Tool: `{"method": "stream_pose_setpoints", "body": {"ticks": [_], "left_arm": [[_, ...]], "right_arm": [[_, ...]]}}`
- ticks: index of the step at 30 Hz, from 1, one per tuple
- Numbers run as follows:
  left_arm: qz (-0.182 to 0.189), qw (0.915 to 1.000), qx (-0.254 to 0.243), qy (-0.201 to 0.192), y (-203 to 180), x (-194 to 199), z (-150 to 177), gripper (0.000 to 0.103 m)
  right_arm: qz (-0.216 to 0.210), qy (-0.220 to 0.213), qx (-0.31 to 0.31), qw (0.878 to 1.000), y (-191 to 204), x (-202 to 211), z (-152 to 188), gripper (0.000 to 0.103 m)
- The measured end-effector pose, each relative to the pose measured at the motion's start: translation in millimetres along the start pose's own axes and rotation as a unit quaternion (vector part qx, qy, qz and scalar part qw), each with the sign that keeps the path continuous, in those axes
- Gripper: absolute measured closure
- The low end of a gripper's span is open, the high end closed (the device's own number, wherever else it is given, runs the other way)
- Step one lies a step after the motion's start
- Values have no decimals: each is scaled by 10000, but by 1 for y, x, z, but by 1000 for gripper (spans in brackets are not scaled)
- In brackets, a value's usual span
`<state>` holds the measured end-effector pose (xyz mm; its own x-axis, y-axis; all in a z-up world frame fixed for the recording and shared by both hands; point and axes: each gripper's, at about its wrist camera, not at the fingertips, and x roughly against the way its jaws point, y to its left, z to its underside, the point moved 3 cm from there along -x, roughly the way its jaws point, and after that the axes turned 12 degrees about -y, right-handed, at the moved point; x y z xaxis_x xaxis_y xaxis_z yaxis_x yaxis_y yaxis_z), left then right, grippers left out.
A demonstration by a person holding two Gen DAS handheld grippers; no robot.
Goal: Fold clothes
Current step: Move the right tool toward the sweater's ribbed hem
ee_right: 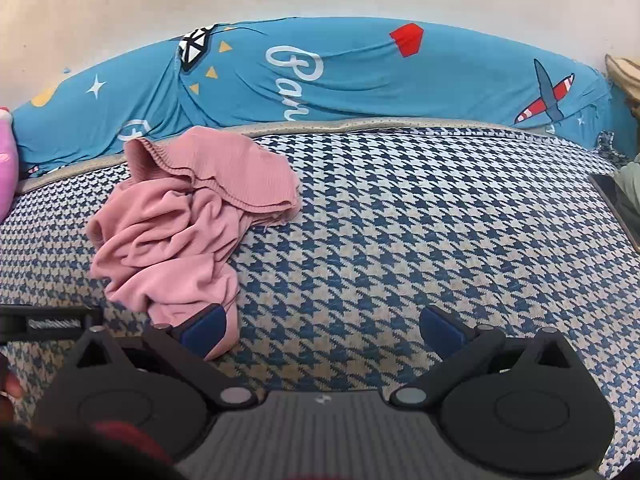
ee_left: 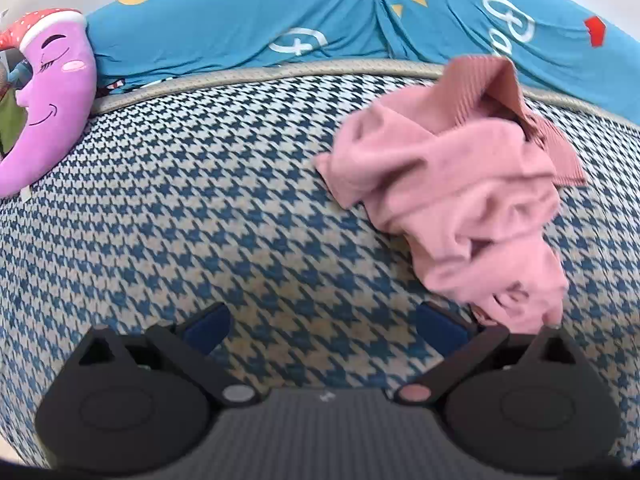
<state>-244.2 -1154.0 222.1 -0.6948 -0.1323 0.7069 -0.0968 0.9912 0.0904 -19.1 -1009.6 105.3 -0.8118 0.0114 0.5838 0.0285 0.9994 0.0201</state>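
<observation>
A crumpled pink garment (ee_right: pixel 180 224) lies in a heap on the houndstooth-covered bed (ee_right: pixel 400 240), toward the far edge where a grey piped border meets the blue printed cover (ee_right: pixel 360 80) along the wall. Both grippers sit low over the near part of the bed with their jaws spread wide and holding nothing. The heap lies between them: ahead and to the right of the left gripper (ee_left: pixel 322 326), ahead and to the left of the right gripper (ee_right: pixel 322 330). Its long axis runs from the ribbed hem near the far edge down to a loose tail near the grippers. That tail touches or just overlaps the right gripper's left blue pad in the right wrist view, and sits just beside the left gripper's right pad in the other, so both appear about equally near. Open bed stretches to either side, giving room to spread the cloth flat. A purple moon cushion (ee_left: pixel 48 92) rests at the far left edge, well apart.
</observation>
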Motion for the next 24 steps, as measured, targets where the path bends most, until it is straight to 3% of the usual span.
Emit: {"method": "stream_pose_setpoints", "body": {"ticks": [10,14,16,19,20,21,24], "left_arm": [[208,9989,396,153,-7,40,-38,0],[241,9987,421,181,-116,95,-31,0],[111,9995,260,124,-195,129,-14,0],[24,9998,184,110,-310,133,-39,0],[22,9997,194,110,-322,138,-44,0],[21,9997,206,106,-315,145,-44,0],[-26,9996,262,106,-243,146,-33,0]], "right_arm": [[-144,167,8,9998,1,-15,2,14],[-176,184,48,9997,7,-20,0,14],[-198,230,31,9995,9,-23,0,14],[-218,267,-19,9994,10,-26,0,14],[-230,273,-44,9994,10,-26,0,14],[-242,285,-66,9993,10,-26,1,14],[-284,304,-93,9991,11,-26,1,14]]}}
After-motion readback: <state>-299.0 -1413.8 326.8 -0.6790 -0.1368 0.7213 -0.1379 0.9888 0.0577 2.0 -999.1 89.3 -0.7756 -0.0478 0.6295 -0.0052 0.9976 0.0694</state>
